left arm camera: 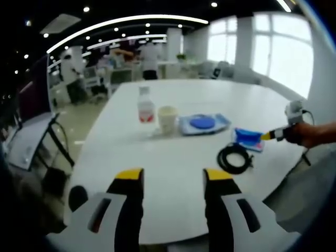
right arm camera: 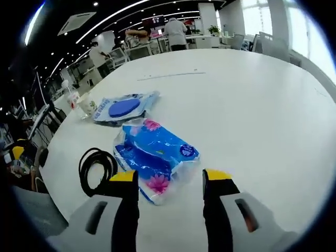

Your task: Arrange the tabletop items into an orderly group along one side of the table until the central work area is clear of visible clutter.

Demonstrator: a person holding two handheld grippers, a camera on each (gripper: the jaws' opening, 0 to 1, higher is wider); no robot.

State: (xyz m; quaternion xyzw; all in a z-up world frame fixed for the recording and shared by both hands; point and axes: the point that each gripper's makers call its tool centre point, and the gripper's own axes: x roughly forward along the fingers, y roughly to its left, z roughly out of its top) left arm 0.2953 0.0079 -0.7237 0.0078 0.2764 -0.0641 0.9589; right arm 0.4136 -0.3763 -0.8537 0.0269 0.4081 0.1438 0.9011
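Straddling the blue tissue pack [right arm camera: 156, 157] at twelve o'clock, the wide-open right gripper [right arm camera: 170, 178] should probably close squarely across its middle.

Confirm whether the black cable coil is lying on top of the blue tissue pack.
No: in the right gripper view the black cable coil lies on the bare table beside the blue tissue pack, not on it.

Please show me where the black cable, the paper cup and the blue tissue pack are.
black cable [right arm camera: 97, 169], right gripper view, on the coil's loop.
paper cup [left arm camera: 167, 118], left gripper view, on its side wall.
blue tissue pack [right arm camera: 155, 152], right gripper view, on its top face.
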